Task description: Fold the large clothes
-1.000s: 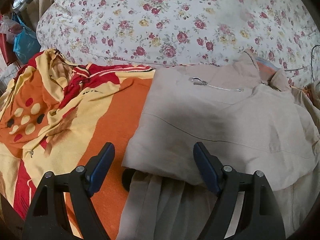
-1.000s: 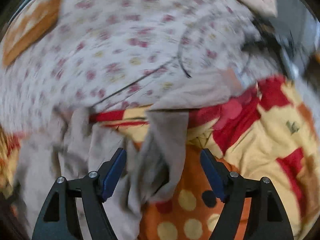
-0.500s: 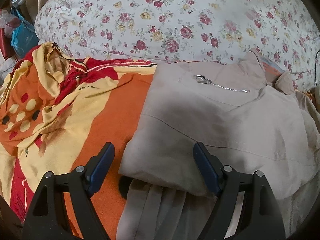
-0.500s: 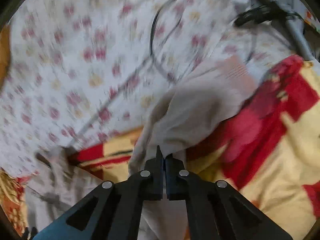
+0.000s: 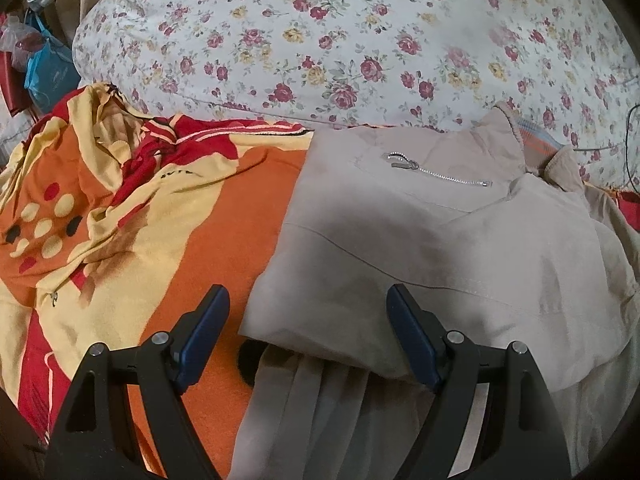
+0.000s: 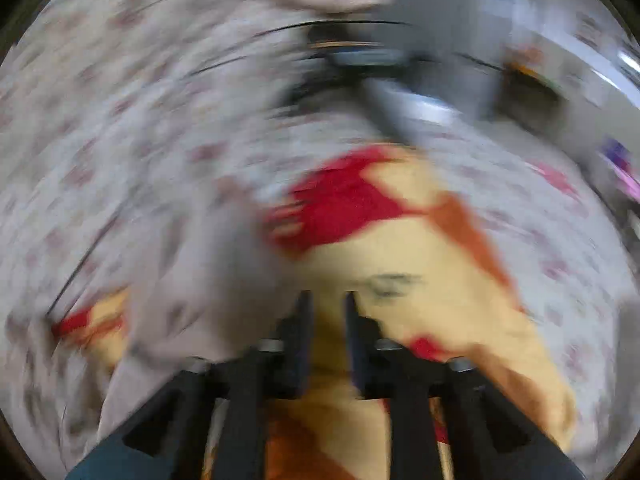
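The left gripper (image 5: 308,332) hangs wide apart, empty, over the near hem of the beige jacket (image 5: 420,240), which lies lengthwise away on the orange blanket (image 5: 224,208), collar toward the floral duvet (image 5: 340,32), while the right gripper (image 6: 326,312), blurred, has just been opening with nothing between.

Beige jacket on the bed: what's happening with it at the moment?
The beige jacket lies partly folded on the orange and yellow blanket, in front of the floral quilt. The left gripper hovers open over the jacket's near edge, gripping nothing. The right gripper shows in a heavily blurred view; its jaws have just been opening, with a narrow gap and no cloth between them.
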Demonstrator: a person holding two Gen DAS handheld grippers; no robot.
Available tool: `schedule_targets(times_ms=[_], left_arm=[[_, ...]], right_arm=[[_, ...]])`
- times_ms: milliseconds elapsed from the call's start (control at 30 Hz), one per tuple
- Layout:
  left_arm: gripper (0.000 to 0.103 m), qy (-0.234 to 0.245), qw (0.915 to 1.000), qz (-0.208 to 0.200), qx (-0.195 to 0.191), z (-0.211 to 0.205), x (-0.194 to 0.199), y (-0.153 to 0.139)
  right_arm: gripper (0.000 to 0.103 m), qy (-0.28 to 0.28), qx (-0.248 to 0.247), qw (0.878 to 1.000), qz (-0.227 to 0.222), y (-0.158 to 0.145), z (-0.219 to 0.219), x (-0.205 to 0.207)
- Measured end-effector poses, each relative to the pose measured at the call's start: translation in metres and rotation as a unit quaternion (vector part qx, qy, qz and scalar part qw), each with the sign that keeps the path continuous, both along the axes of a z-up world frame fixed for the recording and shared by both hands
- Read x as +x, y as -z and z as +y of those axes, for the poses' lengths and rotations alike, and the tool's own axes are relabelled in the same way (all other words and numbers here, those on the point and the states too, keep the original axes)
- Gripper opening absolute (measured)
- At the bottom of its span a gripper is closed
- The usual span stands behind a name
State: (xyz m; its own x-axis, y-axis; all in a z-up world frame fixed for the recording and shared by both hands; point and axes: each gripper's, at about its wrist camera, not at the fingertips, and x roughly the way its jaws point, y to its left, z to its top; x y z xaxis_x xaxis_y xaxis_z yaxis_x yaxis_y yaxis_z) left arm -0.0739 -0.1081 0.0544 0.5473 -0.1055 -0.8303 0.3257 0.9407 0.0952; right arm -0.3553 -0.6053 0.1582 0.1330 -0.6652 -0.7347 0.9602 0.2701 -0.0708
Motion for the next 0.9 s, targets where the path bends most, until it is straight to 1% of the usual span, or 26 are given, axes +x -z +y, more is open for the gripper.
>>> schedule_targets(times_ms=[33, 67, 100, 133, 200, 233, 333, 400, 433, 467, 500, 533, 567, 600, 633, 667, 700, 733, 767, 800, 833, 900], left_arm=[[0.081, -0.001, 1.0, 0.002, -0.003, 0.0, 0.001, 0.0], [0.081, -0.003, 1.0, 0.004, -0.006, 0.0, 0.002, 0.0], [0.081, -0.003, 1.0, 0.005, -0.007, 0.0, 0.002, 0.0], [0.081, -0.003, 1.0, 0.004, -0.006, -0.001, 0.002, 0.0], [0.081, 0.0, 1.0, 0.003, 0.0, -0.002, 0.001, 0.002], [0.081, 0.002, 1.0, 0.003, 0.002, -0.003, 0.001, 0.002], [0.081, 0.003, 1.0, 0.002, 0.005, -0.002, 0.0, 0.004], [0.081, 0.002, 1.0, 0.006, 0.005, -0.002, 0.002, 0.005], [0.081, 0.002, 1.0, 0.007, 0.005, -0.002, 0.003, 0.006], [0.081, 0.002, 0.9999, 0.008, 0.006, -0.003, 0.004, 0.006], [0.081, 0.003, 0.9999, 0.008, 0.008, -0.004, 0.004, 0.007], [0.081, 0.005, 0.9999, 0.007, 0.01, -0.004, 0.004, 0.007], [0.081, 0.005, 0.9999, 0.006, 0.012, -0.005, 0.005, 0.006], [0.081, 0.006, 0.9999, 0.006, 0.012, -0.004, 0.005, 0.006], [0.081, 0.005, 0.9999, 0.006, 0.009, -0.004, 0.005, 0.005], [0.081, 0.004, 0.9999, 0.007, 0.006, -0.003, 0.006, 0.004], [0.081, 0.003, 1.0, 0.008, 0.003, -0.002, 0.006, 0.002], [0.081, 0.001, 1.0, 0.009, -0.002, -0.001, 0.007, 0.0], [0.081, -0.001, 0.9999, 0.008, -0.007, 0.0, 0.007, -0.002], [0.081, -0.002, 0.9999, 0.006, -0.011, 0.002, 0.007, -0.005], [0.081, -0.004, 0.9999, 0.004, -0.016, 0.003, 0.007, -0.009], [0.081, -0.011, 0.9994, -0.005, -0.032, 0.008, 0.007, -0.02]], right_arm=[[0.04, 0.014, -0.009, 1.0, -0.026, -0.008, 0.001, -0.01], [0.041, -0.006, -0.008, 0.998, -0.057, -0.014, 0.005, -0.012], [0.047, -0.038, 0.0, 0.996, -0.077, -0.02, 0.009, -0.008], [0.058, -0.077, 0.012, 0.994, -0.08, -0.023, 0.014, 0.003], [0.067, -0.138, 0.04, 0.986, -0.081, -0.022, 0.021, 0.031], [0.067, -0.151, 0.047, 0.984, -0.08, -0.02, 0.022, 0.041], [0.067, -0.163, 0.032, 0.986, -0.028, -0.003, 0.026, 0.09], [0.069, -0.167, 0.031, 0.985, 0.008, 0.011, 0.023, 0.115], [0.069, -0.167, 0.03, 0.985, 0.043, 0.022, 0.018, 0.13], [0.069, -0.161, 0.025, 0.984, 0.068, 0.029, 0.018, 0.138], [0.068, -0.147, 0.017, 0.984, 0.095, 0.038, 0.012, 0.146], [0.062, -0.135, 0.016, 0.985, 0.11, 0.046, 0.006, 0.149], [0.053, -0.131, 0.026, 0.984, 0.118, 0.057, -0.003, 0.149], [0.014, -0.13, 0.036, 0.984, 0.119, 0.061, -0.008, 0.147], [0.006, -0.126, 0.054, 0.985, 0.103, 0.062, -0.012, 0.136], [0.006, -0.129, 0.067, 0.987, 0.064, 0.06, -0.015, 0.131], [0.005, -0.14, 0.076, 0.987, 0.023, 0.052, -0.015, 0.12], [0.005, -0.161, 0.08, 0.983, -0.029, 0.036, -0.012, 0.104], [0.005, -0.177, 0.073, 0.979, -0.062, 0.02, -0.007, 0.093], [0.005, -0.194, 0.063, 0.975, -0.093, 0.002, -0.002, 0.082], [0.005, -0.215, 0.053, 0.966, -0.13, -0.021, 0.006, 0.069], [0.005, -0.257, 0.047, 0.947, -0.189, -0.06, 0.02, 0.054]])
